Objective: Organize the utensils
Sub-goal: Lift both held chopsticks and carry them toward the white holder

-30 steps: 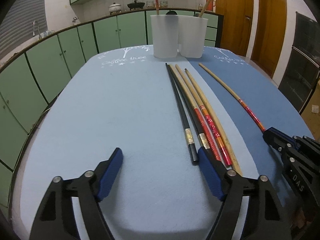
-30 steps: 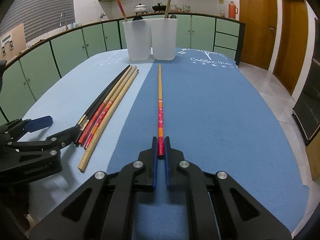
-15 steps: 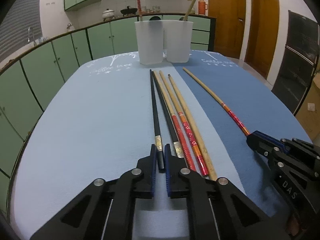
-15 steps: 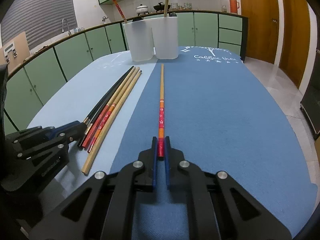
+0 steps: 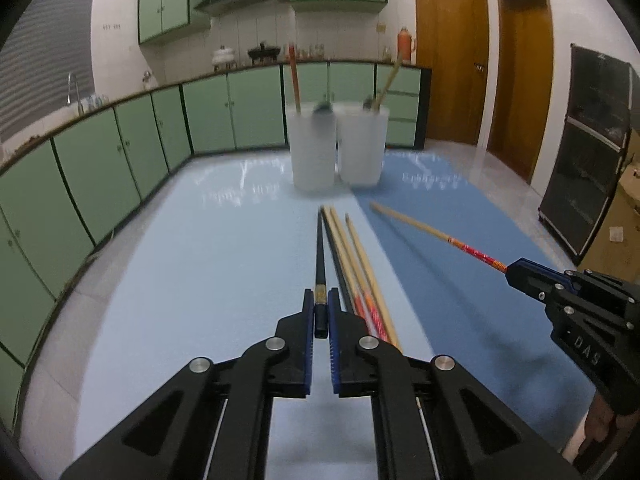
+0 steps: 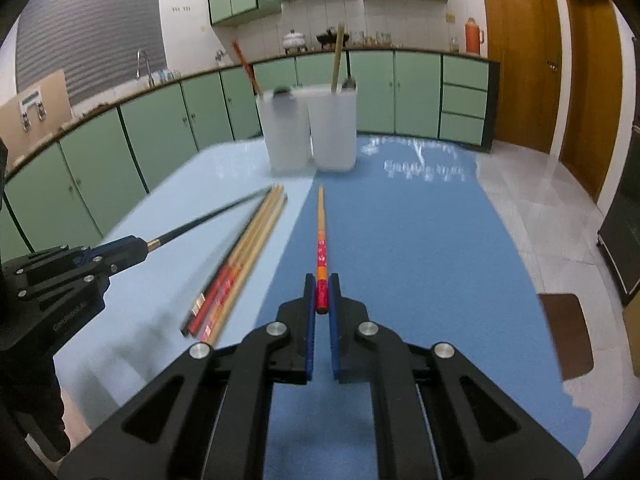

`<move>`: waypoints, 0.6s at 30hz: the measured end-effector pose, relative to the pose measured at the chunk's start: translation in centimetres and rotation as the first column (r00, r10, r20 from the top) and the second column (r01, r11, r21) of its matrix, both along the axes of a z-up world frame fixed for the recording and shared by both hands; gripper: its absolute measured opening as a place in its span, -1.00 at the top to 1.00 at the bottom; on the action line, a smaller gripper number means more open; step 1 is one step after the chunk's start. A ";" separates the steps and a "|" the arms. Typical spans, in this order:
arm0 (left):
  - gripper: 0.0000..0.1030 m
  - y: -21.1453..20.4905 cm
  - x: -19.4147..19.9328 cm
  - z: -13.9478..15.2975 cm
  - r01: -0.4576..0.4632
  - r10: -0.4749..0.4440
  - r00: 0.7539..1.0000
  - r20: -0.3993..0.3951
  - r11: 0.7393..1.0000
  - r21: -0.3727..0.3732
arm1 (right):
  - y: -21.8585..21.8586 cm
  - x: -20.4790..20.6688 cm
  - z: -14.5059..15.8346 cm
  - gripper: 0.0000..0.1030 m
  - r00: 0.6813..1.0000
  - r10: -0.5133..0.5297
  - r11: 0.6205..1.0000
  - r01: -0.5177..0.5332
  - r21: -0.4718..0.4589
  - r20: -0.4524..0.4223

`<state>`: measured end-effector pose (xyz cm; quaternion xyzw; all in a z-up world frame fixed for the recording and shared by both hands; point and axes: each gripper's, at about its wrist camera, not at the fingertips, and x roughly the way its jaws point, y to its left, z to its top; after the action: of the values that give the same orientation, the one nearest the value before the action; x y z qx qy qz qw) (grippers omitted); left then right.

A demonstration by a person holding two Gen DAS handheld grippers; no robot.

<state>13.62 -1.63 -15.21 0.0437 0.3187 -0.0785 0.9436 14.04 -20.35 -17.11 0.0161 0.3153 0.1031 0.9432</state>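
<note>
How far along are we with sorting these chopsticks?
Early. Each white cup already holds a chopstick. In hand: the left hand-held gripper is shut on the black chopstick, and the right hand-held gripper is shut on the red-ended chopstick. Left: the bundle on the table.

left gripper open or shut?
Shut: the left gripper clamps the black chopstick end between its blue pads.
</note>
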 end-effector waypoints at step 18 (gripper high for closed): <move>0.87 0.8 3.8 9.4 0.037 -0.024 0.985 0.173 0.997 -0.072 | -2.7 4.6 11.6 0.90 0.997 0.052 0.985 -0.060 0.164 0.054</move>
<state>17.47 -0.80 -5.78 0.0197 0.2325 -0.1006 0.9672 18.65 -23.02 -5.51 0.0829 0.2827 0.1559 0.9428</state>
